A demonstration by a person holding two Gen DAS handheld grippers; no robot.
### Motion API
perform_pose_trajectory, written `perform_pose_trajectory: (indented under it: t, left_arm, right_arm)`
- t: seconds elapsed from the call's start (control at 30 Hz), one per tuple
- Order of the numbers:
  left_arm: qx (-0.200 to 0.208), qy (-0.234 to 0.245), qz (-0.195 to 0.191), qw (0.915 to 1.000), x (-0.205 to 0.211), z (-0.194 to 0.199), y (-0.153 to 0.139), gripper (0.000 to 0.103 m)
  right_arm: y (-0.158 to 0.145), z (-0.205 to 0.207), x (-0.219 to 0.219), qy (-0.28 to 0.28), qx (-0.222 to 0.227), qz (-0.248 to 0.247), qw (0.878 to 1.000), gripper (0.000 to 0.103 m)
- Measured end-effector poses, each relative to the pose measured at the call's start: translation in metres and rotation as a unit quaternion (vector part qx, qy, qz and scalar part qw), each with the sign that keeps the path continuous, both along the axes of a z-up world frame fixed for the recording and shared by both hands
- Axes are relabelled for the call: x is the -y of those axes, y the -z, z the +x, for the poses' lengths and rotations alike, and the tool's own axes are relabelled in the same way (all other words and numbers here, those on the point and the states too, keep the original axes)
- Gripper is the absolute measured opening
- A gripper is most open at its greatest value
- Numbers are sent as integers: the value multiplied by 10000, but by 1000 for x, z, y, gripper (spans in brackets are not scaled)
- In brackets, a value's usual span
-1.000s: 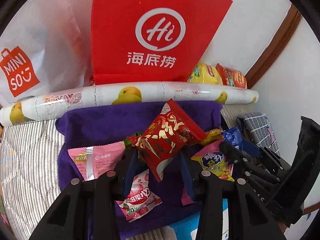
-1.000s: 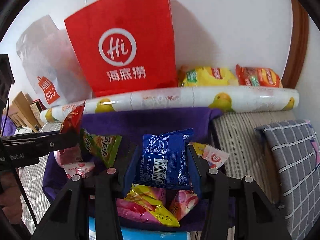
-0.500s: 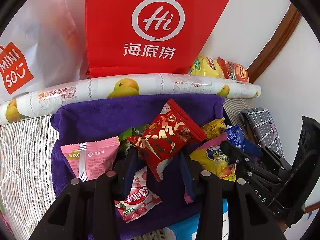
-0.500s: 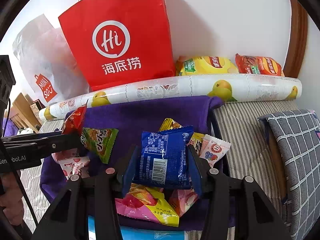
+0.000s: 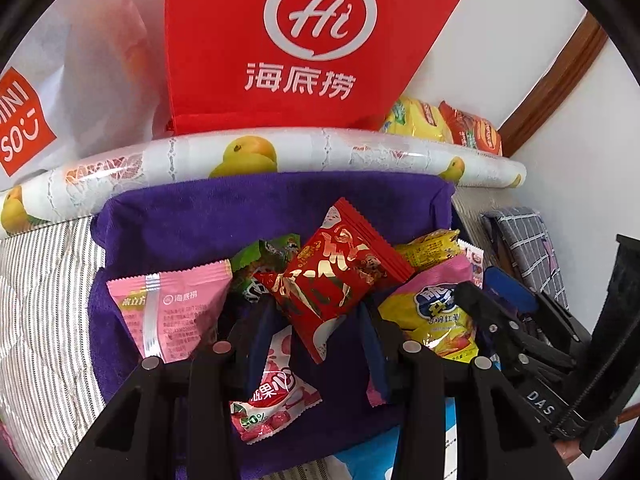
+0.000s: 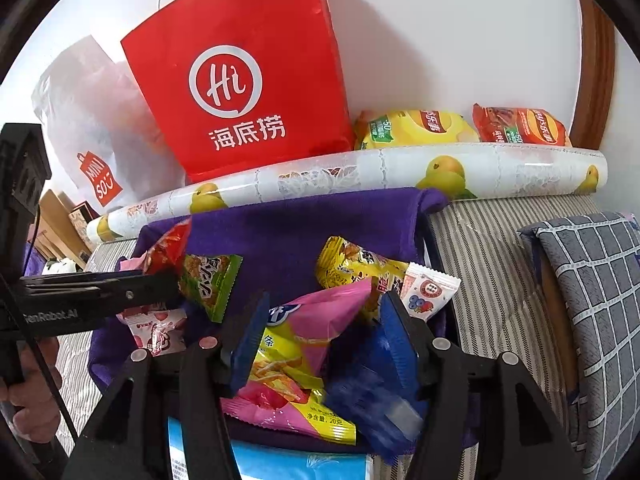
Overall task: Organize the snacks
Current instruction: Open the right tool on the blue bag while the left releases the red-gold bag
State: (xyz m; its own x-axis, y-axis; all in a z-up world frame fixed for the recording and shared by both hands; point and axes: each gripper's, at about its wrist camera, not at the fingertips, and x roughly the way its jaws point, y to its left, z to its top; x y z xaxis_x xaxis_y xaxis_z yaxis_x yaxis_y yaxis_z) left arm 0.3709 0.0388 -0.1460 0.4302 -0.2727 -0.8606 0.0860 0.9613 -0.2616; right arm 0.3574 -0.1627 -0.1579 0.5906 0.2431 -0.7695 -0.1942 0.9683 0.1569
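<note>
My left gripper (image 5: 316,320) is closed on a red packet (image 5: 332,280), pinched at its lower part and held tilted above the purple cloth (image 5: 240,212). My right gripper (image 6: 324,328) stands wide open with nothing between its fingers; the blue packet (image 6: 372,404) is blurred just below its right finger, over the pink-and-yellow bag (image 6: 304,348), and I cannot tell whether it touches either. On the cloth lie the other snacks: a pink packet (image 5: 172,312) at the left, a green packet (image 5: 264,256) behind the red one, a yellow packet (image 5: 432,252) to the right, and a strawberry packet (image 5: 272,404) under my left gripper. Behind the cloth runs a fruit-print roll (image 5: 256,156), with a red bag (image 5: 304,40) upright behind it, a white bag (image 5: 80,72) to its left, and two chip bags (image 6: 460,128) to its right.
</note>
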Motion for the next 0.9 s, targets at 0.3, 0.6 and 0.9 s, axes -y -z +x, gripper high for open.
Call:
perform_pose_trajectory:
  t: [0.3,0.6,0.9]
  left_arm:
    - [-184,24,-10,9998,5,6,10,40]
    - [-219,44,-120,9997,0,3,4,48]
    - [68,113,98,9999,8,-7,-16,60]
  right_arm:
    - [-8,-5,-1,-50,198,57,9998,63]
    - [-11,-8,-5,-27,245,26,9997,64]
    - [-32,-35,-2,138,334,-289,9989,70]
